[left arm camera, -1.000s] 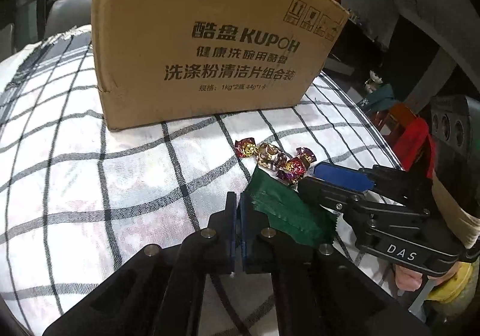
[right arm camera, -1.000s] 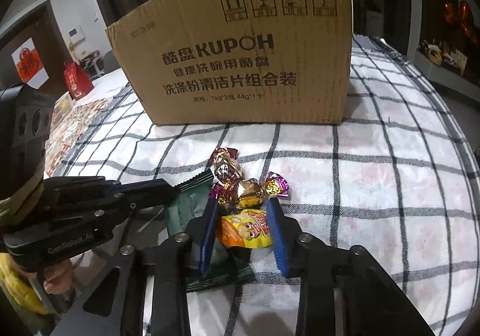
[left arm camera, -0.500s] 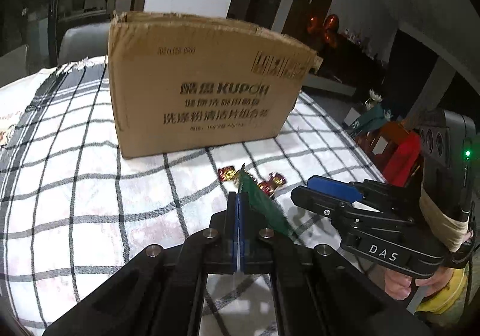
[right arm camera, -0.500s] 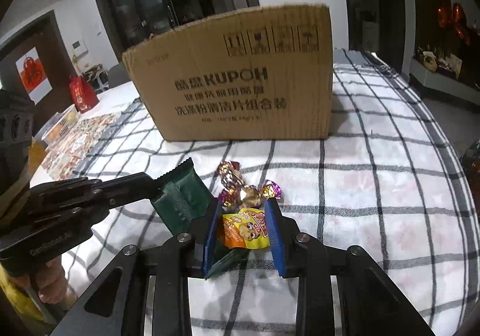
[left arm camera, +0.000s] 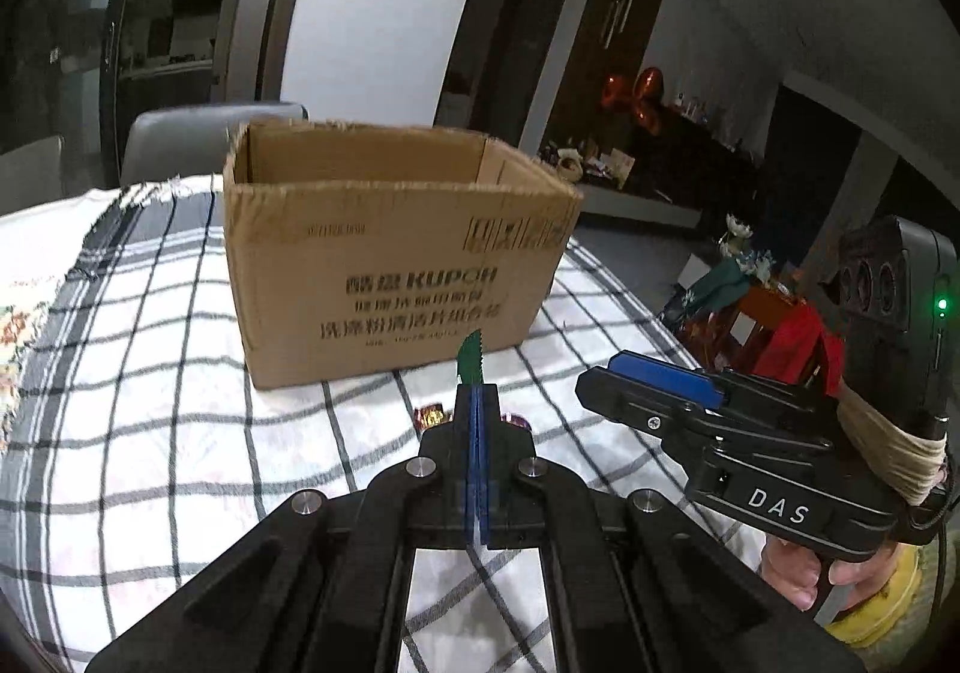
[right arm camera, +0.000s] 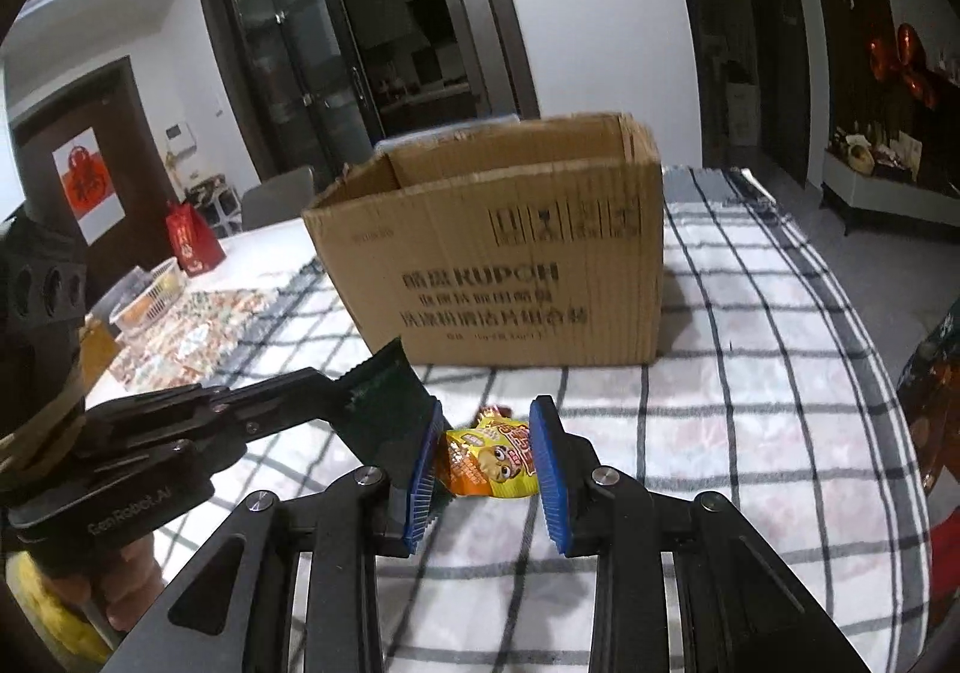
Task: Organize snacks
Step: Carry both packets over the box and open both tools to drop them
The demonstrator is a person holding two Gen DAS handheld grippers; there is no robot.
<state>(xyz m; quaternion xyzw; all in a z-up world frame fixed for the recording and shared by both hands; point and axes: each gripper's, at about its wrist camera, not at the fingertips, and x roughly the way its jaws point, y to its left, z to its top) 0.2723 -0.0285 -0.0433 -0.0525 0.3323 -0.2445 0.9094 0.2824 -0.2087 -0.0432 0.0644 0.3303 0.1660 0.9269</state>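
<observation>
The left gripper (left arm camera: 477,403) has its jaws pressed together on the edge of a dark green packet (left arm camera: 471,364), whose serrated end stands up just past the blue pads. In the right wrist view the same green packet (right arm camera: 384,403) hangs flat from those jaws, clear of the worktop, just beside the right gripper's near pad.

The right gripper (right arm camera: 489,454) holds a yellow and orange snack packet (right arm camera: 492,460) between its blue pads; the jaws stand partly apart, closed on the packet's two sides, and the packet is raised off the cloth.

Below the left gripper, a few foil-wrapped sweets (left arm camera: 431,415) lie on the checked cloth (left arm camera: 150,403) that covers the worktop, partly hidden by the jaws. One more wrapped sweet (right arm camera: 495,412) peeks out behind the yellow packet in the right wrist view.

Beyond both grippers stands an open cardboard box (left arm camera: 390,265) with dark printed lettering on its front, resting on the cloth. Its flaps are gone or folded away and the top is open. From these angles only the upper inner walls (right arm camera: 480,165) show, bare brown card; the floor of the box is hidden, so what it holds cannot be told.

At the far left of the worktop, in the right wrist view, a small pale basket (right arm camera: 147,295) sits near a red bag (right arm camera: 192,244); what is in the basket is too small to make out.
</observation>
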